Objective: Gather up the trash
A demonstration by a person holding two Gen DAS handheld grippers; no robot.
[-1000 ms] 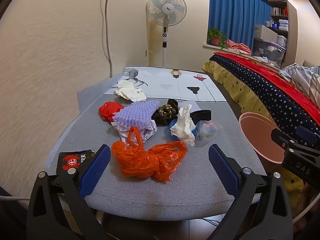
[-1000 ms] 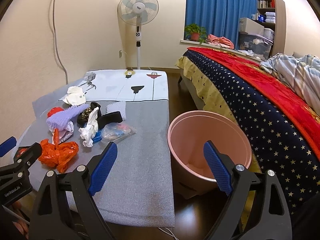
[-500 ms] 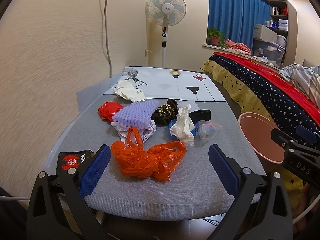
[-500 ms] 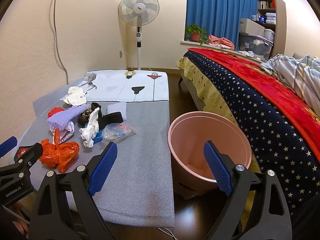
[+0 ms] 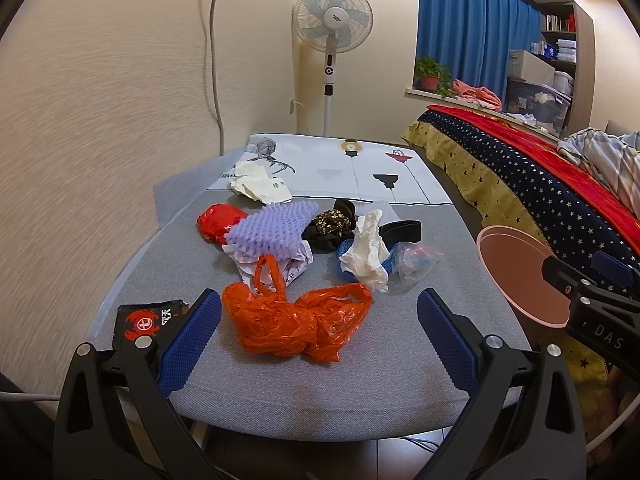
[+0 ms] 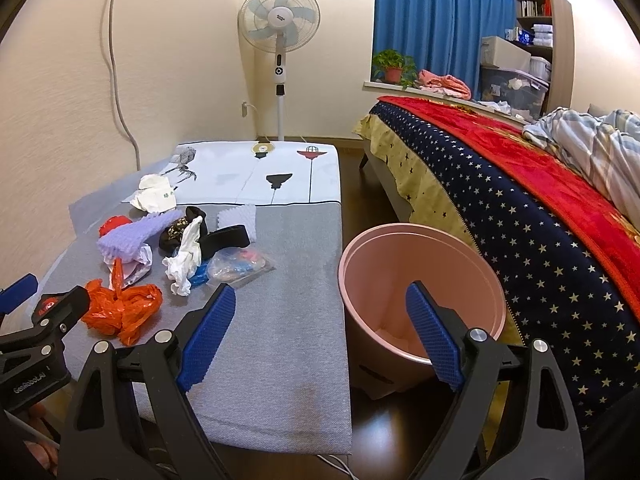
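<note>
Gripping the orange bag [image 5: 296, 322], lower centre between the wide-spread left gripper [image 5: 318, 328], works best pinched at its bunched middle; the right gripper [image 6: 320, 332], equally wide and empty, frames the pink bin [image 6: 420, 236]

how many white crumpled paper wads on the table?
2: one white wad at the far left on the printed cloth, one white wad mid-pile beside the clear bag. Others may be hidden.
</note>
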